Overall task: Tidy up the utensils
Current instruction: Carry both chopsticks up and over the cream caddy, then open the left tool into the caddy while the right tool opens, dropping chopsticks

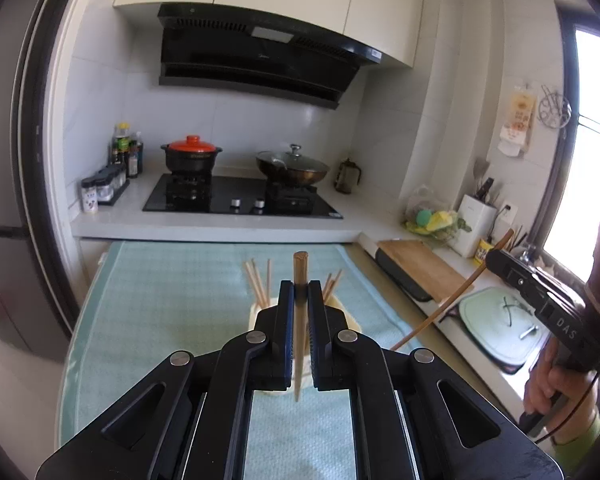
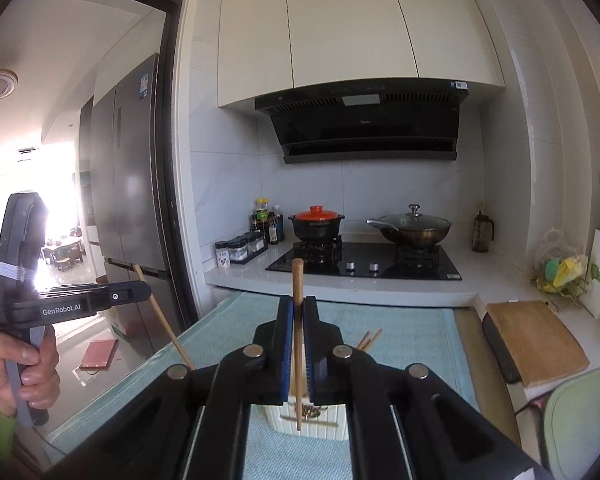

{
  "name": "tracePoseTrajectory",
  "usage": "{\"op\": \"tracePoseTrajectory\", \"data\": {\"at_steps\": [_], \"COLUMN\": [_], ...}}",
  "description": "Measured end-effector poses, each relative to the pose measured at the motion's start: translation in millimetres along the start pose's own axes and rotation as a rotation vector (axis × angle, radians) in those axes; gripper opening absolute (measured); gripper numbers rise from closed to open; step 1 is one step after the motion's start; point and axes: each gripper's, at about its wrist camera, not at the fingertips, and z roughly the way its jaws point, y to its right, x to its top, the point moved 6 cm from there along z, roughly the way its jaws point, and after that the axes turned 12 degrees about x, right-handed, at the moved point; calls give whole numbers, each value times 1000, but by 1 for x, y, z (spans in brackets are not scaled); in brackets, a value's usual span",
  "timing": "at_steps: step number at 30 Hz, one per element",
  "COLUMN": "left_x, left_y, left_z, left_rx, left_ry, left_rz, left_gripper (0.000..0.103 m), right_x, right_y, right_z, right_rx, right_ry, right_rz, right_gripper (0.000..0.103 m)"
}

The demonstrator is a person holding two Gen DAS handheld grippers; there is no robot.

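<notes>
- Two grippers, each clenched on one wooden chopstick.
- Left gripper (image 1: 300,292): chopstick (image 1: 300,320) upright between the jaws, above the cream holder (image 1: 256,314).
- Right gripper (image 2: 298,308): chopstick (image 2: 297,344) upright, above the holder (image 2: 324,420).
- Holder standing on the teal mat (image 1: 172,300), more chopsticks (image 1: 256,284) inside.

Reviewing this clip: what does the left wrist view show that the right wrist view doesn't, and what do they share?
Only the left wrist view: the sink and the right gripper from outside, holding a long chopstick.

Only the right wrist view: the doorway, a red book on the floor, and the left gripper from outside.

Both: stove, red-lidded pot, wok, cutting board, teal mat, the white holder with chopsticks, and jaws shut on a chopstick.
</notes>
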Motion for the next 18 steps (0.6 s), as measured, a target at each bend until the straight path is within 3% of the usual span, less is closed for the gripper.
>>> {"op": "tracePoseTrajectory", "data": {"at_steps": [6,15,16,18], "left_x": [23,-23,-29,-38], "left_y": [10,9,7,2], "left_z": [65,171,178,183], "left_rx": [9,53,68,87], "left_ry": [-27,-239,-256,-277], "left_rz": [-12,10,15,21], "left_gripper": [5,5,8,36], "right_x": [19,-57,-67,-82], "right_y": [22,72,77,87], "right_z": [61,183,196,217], "right_rx": [-12,69,88,110], "right_ry": [-30,-307,-334,-374], "right_rz": [-29,174,210,260], "right_gripper": [5,6,6,9]}}
